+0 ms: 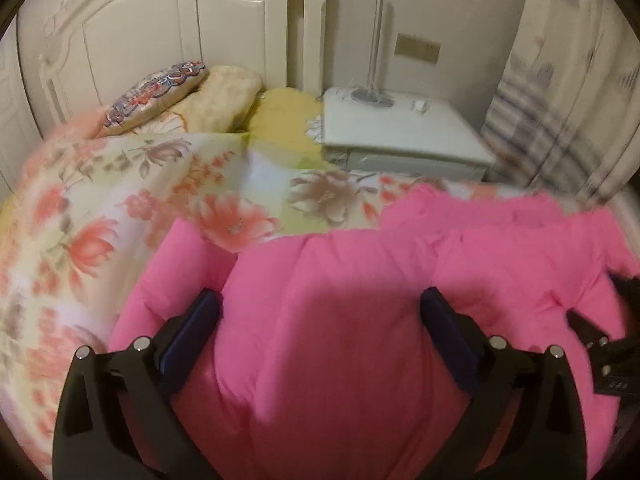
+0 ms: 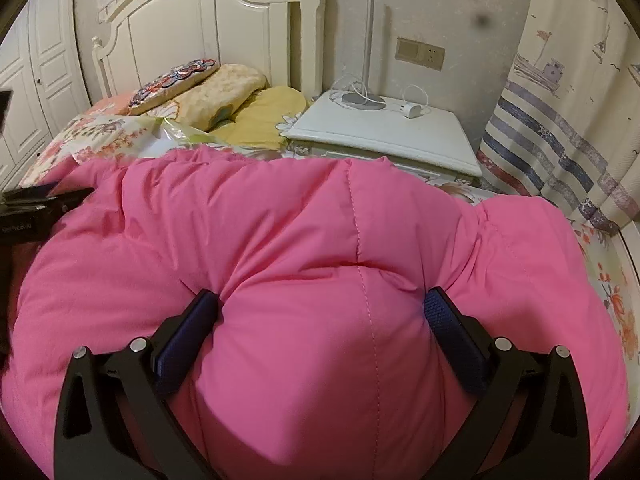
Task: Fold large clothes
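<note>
Pink and puffy, a quilted down coat [image 2: 320, 240] filled the foreground, bunched up on a bed spread with a floral quilt [image 1: 120, 208] of coral and grey blossoms. Both tongs were buried in it. Those of the left gripper [image 1: 320, 312] stood wide apart with a thick bulge of the coat swelling between the dark blue pads [image 1: 448, 328], which pressed into the padding on either side. The right gripper [image 2: 320, 312] sat the same way in its own view, spread wide around another fat fold crossed by a stitched seam, the fabric dented where each pad met it; whether either pair truly pinched the cloth or merely straddled it I could not tell. Behind the coat rose a cream panelled headboard [image 2: 208, 20], with a patterned pillow [image 2: 176, 80] and a folded yellow blanket [image 2: 264, 116] lying against it. Just beside the bed stood a white nightstand [image 2: 400, 140] carrying a lamp base [image 2: 362, 99], a coiled cable and a small white charger [image 2: 412, 111]. A striped curtain [image 2: 560, 140] printed with boats hung to the right.
</note>
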